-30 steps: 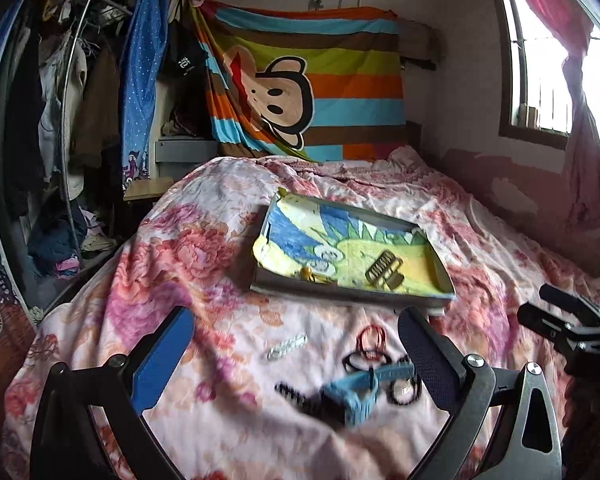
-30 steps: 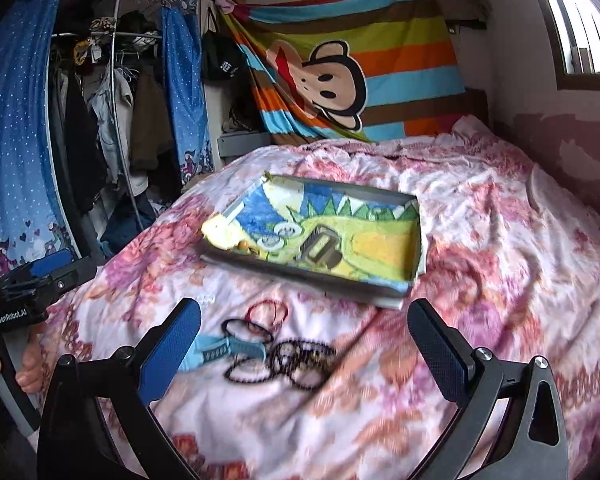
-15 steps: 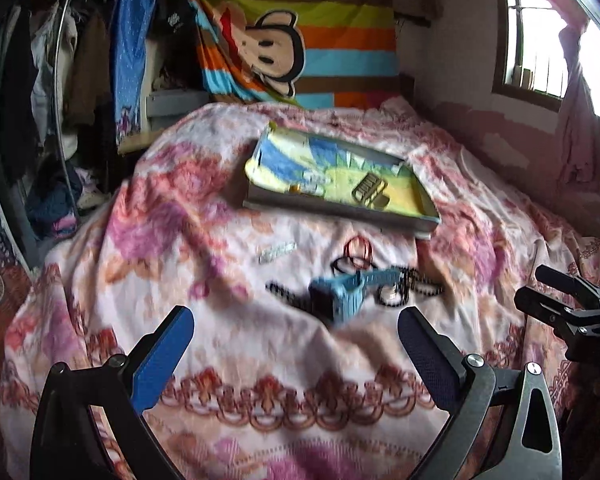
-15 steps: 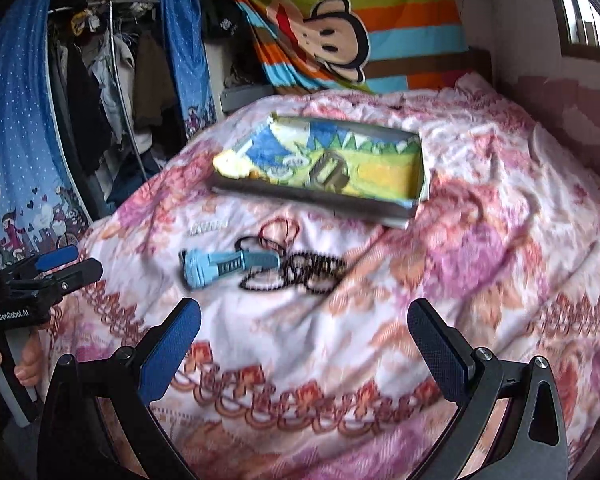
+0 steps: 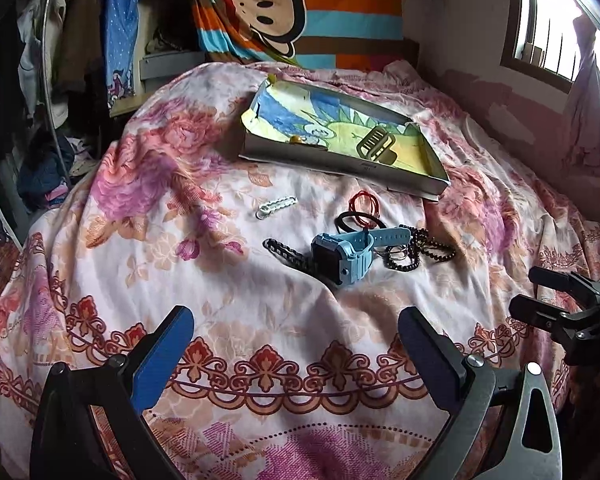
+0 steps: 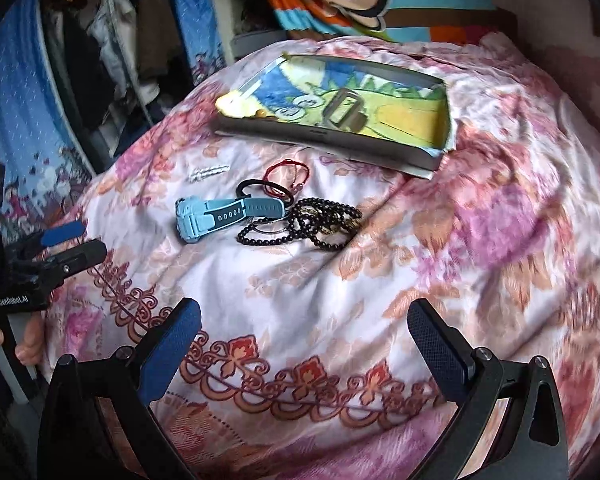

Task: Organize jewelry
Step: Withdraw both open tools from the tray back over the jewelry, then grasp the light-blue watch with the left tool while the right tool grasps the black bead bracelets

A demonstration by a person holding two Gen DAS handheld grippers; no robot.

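Note:
A blue watch [image 5: 346, 254] [image 6: 220, 216] lies on the floral bedspread among black bead strings [image 5: 424, 250] [image 6: 320, 224], red cord loops [image 5: 364, 204] [image 6: 288, 176], a black hair tie [image 5: 350, 222], a black chain strap [image 5: 284, 250] and a small white clasp piece [image 5: 276, 205] [image 6: 208, 172]. Behind them sits a shallow tray [image 5: 340, 160] [image 6: 332, 134] lined with a cartoon picture, holding a dark buckle piece [image 5: 376, 144] [image 6: 342, 112]. My left gripper [image 5: 296, 334] [image 6: 70, 242] and right gripper [image 6: 304, 328] [image 5: 538, 290] both hover open over the near bed edge, short of the jewelry, holding nothing.
A striped monkey blanket [image 5: 300, 8] hangs behind the bed. A clothes rack with hanging garments [image 5: 40, 60] stands left, a window [image 5: 560, 20] right. A person's hand [image 6: 4, 340] holds the left gripper's handle. Bare bedspread [image 5: 260, 320] lies between the grippers and the jewelry.
Both grippers have pulled back and tilted down, so the jewelry and tray now sit farther up the frames. Nothing was picked up; both stay open.

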